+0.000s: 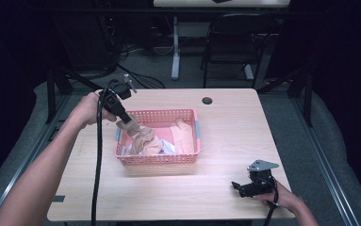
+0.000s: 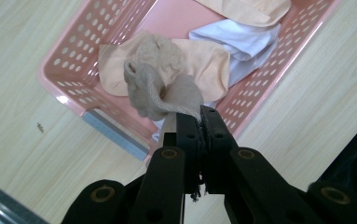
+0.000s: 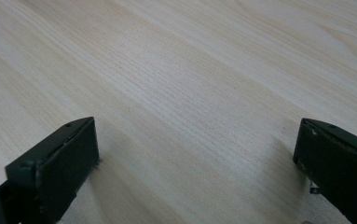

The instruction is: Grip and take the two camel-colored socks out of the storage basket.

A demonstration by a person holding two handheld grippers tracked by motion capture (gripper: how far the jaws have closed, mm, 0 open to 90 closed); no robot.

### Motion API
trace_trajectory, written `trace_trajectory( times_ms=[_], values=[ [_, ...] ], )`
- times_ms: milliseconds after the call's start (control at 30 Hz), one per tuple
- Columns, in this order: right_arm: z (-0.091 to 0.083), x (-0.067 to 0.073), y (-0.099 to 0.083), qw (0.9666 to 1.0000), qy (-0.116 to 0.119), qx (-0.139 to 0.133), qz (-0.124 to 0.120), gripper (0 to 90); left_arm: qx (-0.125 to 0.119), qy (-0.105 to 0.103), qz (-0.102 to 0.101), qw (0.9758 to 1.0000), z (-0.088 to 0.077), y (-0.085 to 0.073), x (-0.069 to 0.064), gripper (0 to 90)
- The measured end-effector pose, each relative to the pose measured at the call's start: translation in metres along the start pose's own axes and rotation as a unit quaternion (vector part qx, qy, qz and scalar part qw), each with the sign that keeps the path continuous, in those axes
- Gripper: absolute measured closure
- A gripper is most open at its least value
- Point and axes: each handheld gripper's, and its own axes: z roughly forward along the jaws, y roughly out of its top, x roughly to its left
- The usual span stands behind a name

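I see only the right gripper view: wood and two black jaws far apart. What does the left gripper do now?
Observer: The left gripper is shut on a beige sock, above the pink basket.
Operator: Does the basket hold more?
Observer: Yes, peach cloths and a white one lie inside.
Operator: Where is my gripper relative to the basket?
Observer: The right gripper is apart from the basket, low over the table near its front right corner.

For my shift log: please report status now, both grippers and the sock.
Left gripper shut on beige sock, above pink basket. Right gripper open, low over bare table. Nothing blocking.
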Motion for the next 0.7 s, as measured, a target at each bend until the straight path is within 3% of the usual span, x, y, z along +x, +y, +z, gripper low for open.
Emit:
trace_trajectory(
  times_ms=[233,367,700],
  values=[
    [0.0,0.0,0.0,1.0,0.0,0.0,0.0,0.0,0.003,0.012,0.009,0.9999,-0.023,0.004,-0.005,87.2],
    [0.0,0.0,0.0,1.0,0.001,0.0,0.0,0.0,0.01,0.029,0.012,0.9995,-0.031,0.001,-0.005,87.2],
    [0.0,0.0,0.0,1.0,0.001,0.0,0.0,0.0,0.015,0.044,-0.014,0.9988,-0.047,-0.024,0.009,87.1]
  ],
)
